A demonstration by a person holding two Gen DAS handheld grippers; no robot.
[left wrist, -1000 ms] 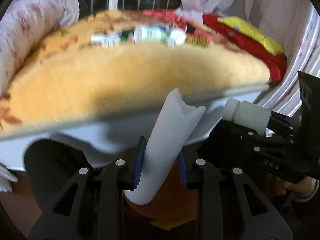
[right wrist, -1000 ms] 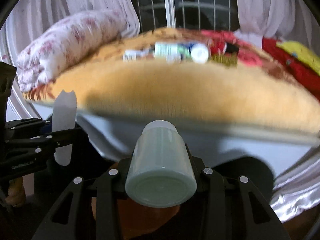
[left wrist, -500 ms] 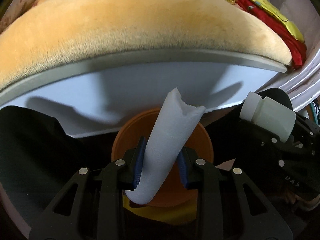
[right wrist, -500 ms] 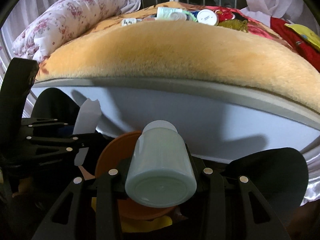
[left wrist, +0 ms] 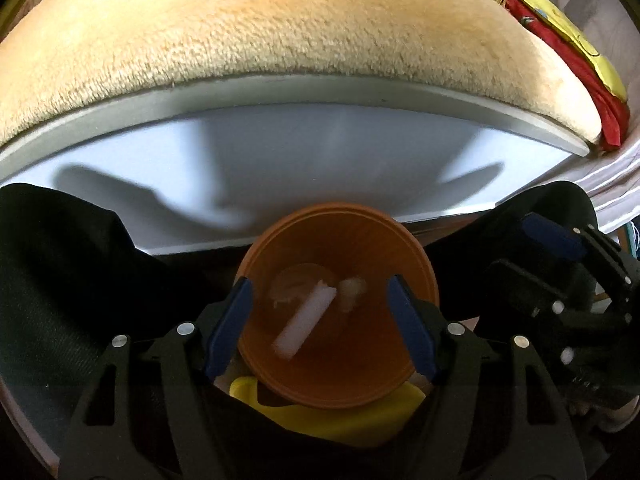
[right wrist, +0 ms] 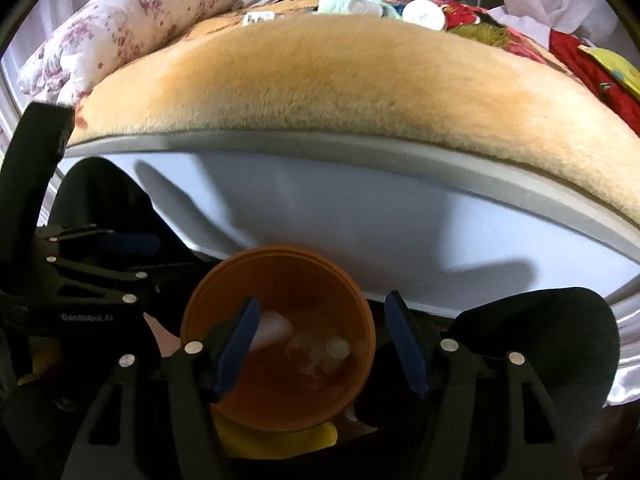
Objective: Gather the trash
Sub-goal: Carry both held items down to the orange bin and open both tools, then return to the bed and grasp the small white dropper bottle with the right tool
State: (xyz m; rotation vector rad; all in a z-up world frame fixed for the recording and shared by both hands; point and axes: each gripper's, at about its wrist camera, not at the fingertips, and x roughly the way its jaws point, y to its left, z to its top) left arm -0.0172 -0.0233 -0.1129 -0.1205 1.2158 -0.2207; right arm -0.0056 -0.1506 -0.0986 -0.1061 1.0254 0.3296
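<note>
Both loads have dropped since a moment ago: the left gripper (left wrist: 320, 320) has just opened its jaws and now stands wide and empty, its torn white foam strip (left wrist: 305, 322) lying inside the round orange plastic bin (left wrist: 416, 256) below. To its right, the right gripper (right wrist: 318, 346) has likewise just spread its jaws and holds nothing; its pale lidded plastic jar (right wrist: 326, 350) rests in the same bin. More trash, white bottles (right wrist: 423, 13) included, waits on the fuzzy tan blanket (right wrist: 340, 92), likely next.
</note>
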